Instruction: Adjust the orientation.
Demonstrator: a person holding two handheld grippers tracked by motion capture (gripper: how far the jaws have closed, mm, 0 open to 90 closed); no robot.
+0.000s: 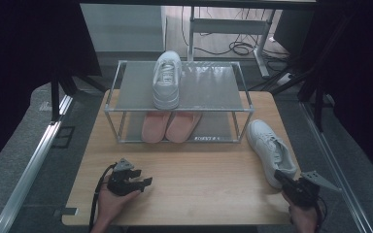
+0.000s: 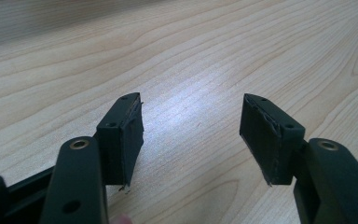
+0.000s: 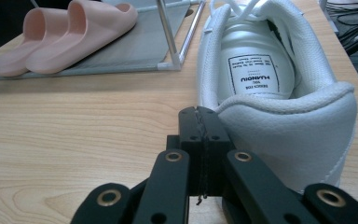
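The right hand-held gripper (image 3: pixel 200 116), jaws together, is set beside the white leather sneaker's (image 3: pixel 279 107) heel at the worktop's (image 1: pixel 189 165) right edge; opening is needed next. The left hand-held gripper (image 2: pixel 191 126) is held apart, empty.

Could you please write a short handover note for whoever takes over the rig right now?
Left gripper: open, fingers apart over bare table, holding nothing.
Right gripper: shut and empty, fingers against the heel of the white shoe on the table.
Rack: matching white shoe on the top shelf, pink slippers on the lower one.
Done: one shoe shelved.
Left: probably grasp the table shoe and set it beside its mate.
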